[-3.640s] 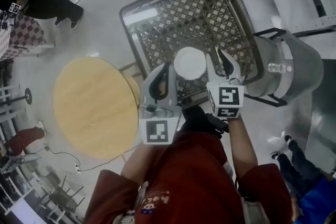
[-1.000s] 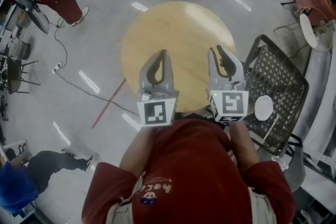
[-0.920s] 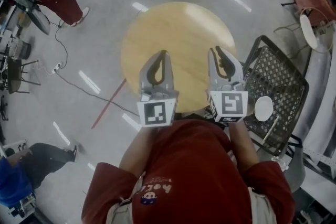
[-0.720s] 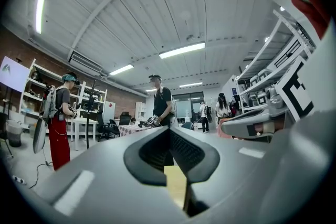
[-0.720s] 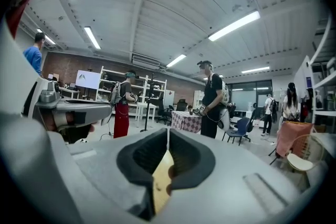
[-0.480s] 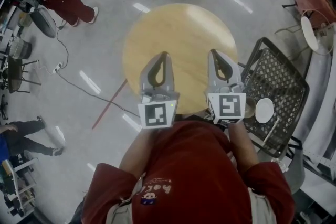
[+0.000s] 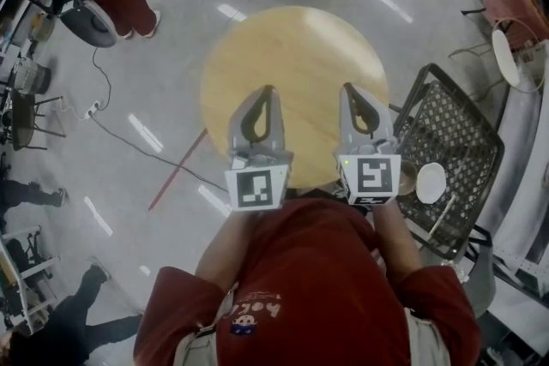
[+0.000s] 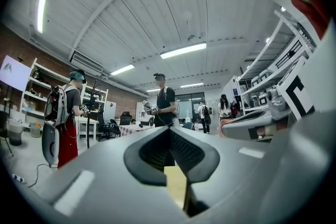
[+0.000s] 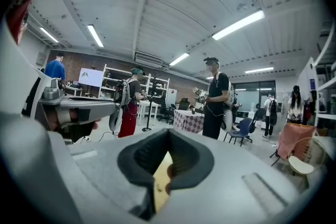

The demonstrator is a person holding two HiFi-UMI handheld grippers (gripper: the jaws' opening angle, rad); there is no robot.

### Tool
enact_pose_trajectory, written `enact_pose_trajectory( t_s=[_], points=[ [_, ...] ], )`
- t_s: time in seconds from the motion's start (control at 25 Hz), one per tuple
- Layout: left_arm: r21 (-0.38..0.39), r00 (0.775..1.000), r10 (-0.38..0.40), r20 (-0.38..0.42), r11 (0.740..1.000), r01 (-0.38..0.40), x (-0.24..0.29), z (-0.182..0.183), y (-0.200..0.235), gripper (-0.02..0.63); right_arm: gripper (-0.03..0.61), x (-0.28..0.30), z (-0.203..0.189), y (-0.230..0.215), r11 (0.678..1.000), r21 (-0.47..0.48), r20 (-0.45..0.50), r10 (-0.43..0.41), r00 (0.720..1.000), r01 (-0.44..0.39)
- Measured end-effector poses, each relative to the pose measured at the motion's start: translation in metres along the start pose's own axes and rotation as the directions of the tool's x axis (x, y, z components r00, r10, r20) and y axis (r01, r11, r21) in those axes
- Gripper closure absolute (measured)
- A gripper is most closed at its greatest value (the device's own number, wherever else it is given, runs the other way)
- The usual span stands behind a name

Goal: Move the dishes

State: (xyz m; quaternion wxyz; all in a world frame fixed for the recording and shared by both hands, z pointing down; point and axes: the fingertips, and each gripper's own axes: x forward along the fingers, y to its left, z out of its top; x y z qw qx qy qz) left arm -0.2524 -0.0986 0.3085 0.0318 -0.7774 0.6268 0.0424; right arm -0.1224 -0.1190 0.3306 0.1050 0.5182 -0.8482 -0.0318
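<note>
**A:** Where is the dish at this moment?

**B:** The white dish (image 7: 431, 182) lies on the black lattice table (image 7: 467, 129), at the right side of the head view. It is round and smooth, and it sits near the edge of this table that is closest to the person. Just beside it, on its left, there is a small brownish vessel (image 7: 406, 177), also round. Whether it is a cup or a bowl, I cannot tell.

**A:** What is this table like?

**B:** Its top is square and made of dark metal, an open diamond mesh inside a frame with rounded corners. A thin pale stick (image 7: 441, 217) lies across the mesh near the dish.

**A:** And the claws?

**B:** Both are over the other one, the round table (image 7: 292, 47) of light yellow wood with a plain top. They are above its near edge, side by side, and their tips are apart from the dish. The left claw (image 7: 265, 90) has its two jaws together at the tips, with nothing between them. The right claw (image 7: 351, 87) is the same: the tips meet and it holds nothing.

**A:** Do the gripper views agree?

**B:** Yes. In the left gripper view the grey curved jaws meet at the tip. The dark ribbed pads (image 8: 184, 152) leave only an oval hollow behind it, where a strip of yellow wood shows. The right gripper view shows the same shape, with dark pads (image 9: 191, 160) around a narrow slit of wood.

**A:** Anything else?

**B:** Each gripper has a white cube with a black square marker: the left cube (image 7: 257, 187) and the right cube (image 7: 371, 176). The floor (image 7: 171, 81) is grey and glossy.
</note>
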Motion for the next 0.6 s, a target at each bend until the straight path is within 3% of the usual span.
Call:
enact_pose_trajectory(
  t_s=[0.6],
  points=[
    [-0.002, 1.000, 0.006, -0.021, 1.000, -0.006, 0.0003, -0.0059, 0.0005, 0.607, 0.577, 0.0012, -0.0038, -0.0007, 1.000, 0.002, -0.013, -0.003, 1.000, 0.003]
  ],
)
